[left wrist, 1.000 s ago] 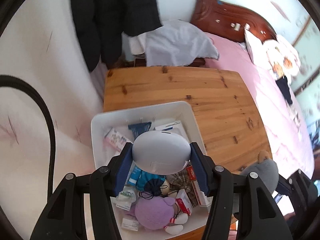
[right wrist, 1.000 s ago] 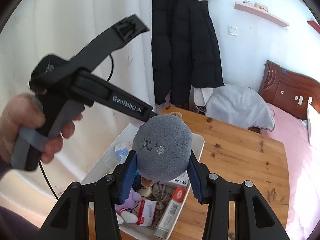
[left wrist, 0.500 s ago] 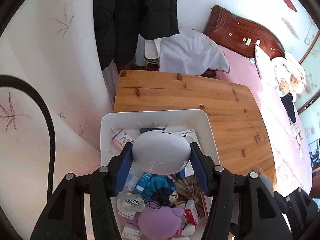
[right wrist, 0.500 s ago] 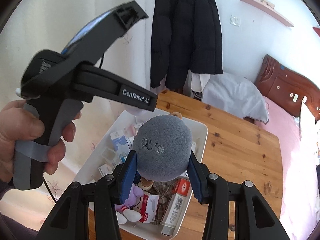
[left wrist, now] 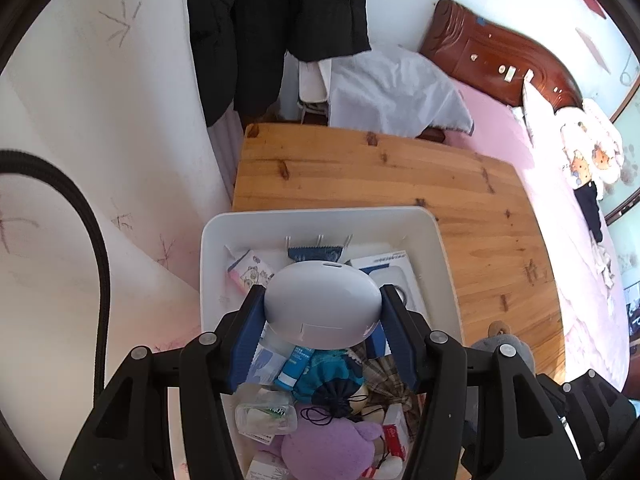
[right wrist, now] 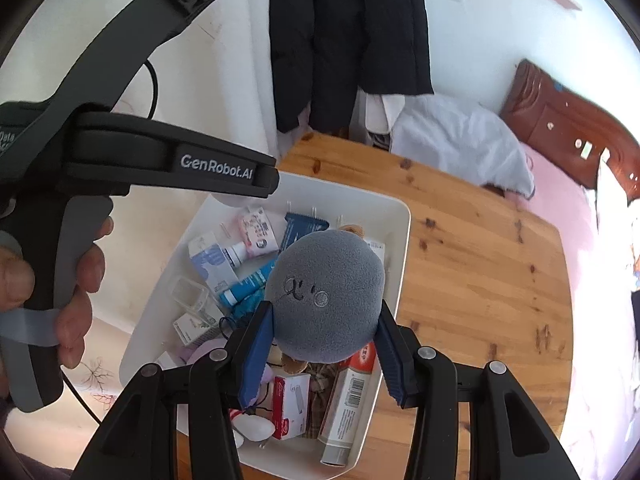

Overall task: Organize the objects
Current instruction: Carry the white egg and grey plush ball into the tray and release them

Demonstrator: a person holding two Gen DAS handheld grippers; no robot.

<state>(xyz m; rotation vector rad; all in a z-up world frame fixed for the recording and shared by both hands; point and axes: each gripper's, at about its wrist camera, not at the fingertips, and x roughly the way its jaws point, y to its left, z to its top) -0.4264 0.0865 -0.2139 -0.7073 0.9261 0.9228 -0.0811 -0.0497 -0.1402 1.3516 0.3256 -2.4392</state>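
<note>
Above our wooden table [left wrist: 400,176] and cluttered white bin [left wrist: 436,240], left gripper [left wrist: 322,312] clasps a white egg-shaped case [left wrist: 320,304], right gripper [right wrist: 324,320] a grey plush [right wrist: 326,296]; next, probably, setting each down.

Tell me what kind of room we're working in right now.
Most likely a bedroom in a home: a bed with a pink sheet and carved dark wooden headboard, a black padded coat hanging on the wall, and the pine wooden table beside the bed.
</note>
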